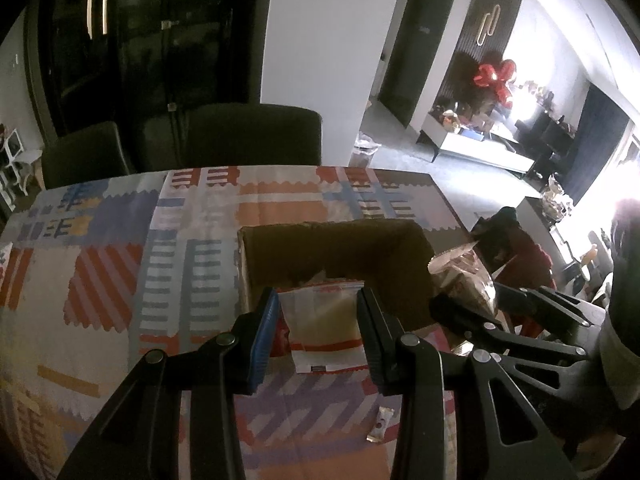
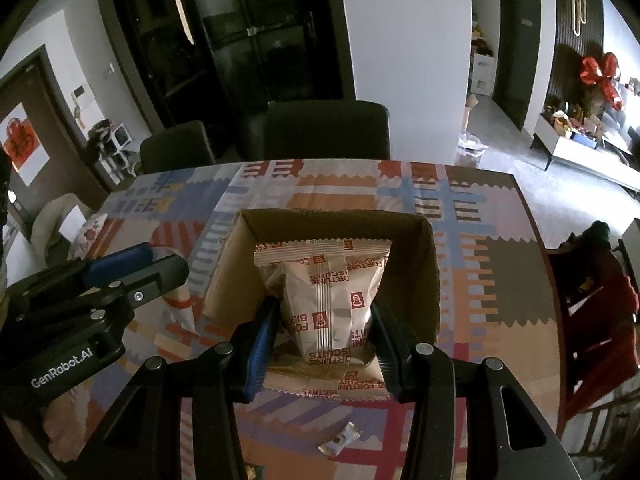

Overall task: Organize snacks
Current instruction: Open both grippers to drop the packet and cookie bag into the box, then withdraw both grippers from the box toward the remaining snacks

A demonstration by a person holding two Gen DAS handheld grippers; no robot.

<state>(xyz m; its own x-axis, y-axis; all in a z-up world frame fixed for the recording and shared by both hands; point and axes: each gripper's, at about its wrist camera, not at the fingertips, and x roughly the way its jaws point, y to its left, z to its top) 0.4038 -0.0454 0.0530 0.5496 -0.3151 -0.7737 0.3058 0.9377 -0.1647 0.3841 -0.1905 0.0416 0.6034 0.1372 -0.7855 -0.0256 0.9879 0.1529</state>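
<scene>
Right wrist view: right claw (image 2: 324,340) clamped on biscuit packet (image 2: 324,300), held above cardboard box (image 2: 224,280) on patterned surface (image 2: 500,280). Left wrist view: left claw (image 1: 320,336) gripped on white snack pouch (image 1: 324,328) near box front edge.

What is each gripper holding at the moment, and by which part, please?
The left gripper clamps a white snack packet by its two side edges. The right gripper squeezes a Fortune Biscuits bag across its lower sides, in front of the cardboard box.
</scene>
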